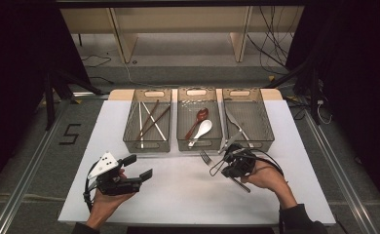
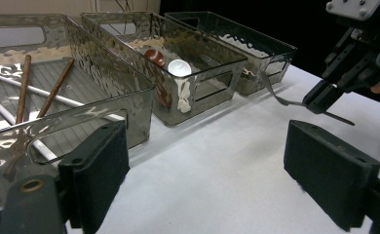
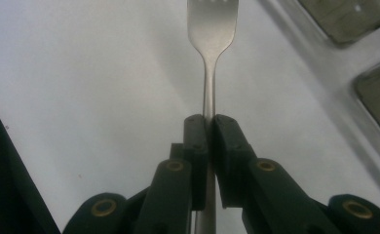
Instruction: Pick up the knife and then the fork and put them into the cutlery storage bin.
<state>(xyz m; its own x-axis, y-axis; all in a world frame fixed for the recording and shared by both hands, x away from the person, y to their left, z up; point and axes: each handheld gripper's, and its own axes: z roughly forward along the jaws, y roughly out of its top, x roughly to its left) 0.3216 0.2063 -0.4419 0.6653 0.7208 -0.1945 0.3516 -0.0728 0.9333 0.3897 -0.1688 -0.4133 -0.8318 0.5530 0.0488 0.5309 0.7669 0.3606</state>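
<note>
Right gripper [image 3: 208,127] clamped thin on the fork [image 3: 211,29], lower centre of the high view, just below the right bin [image 1: 263,127]. Left gripper [image 2: 207,165] gaping wide, idle at lower left. Risk judged: narrow handle pivoting between pads, prongs catching the bin rim.

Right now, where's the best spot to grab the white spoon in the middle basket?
Probably the white spoon by its handle, from straight above: the handle is thin and lies near the basket's front wall, clear of the brown spoon, whose bowl sits beside the white one.
</note>
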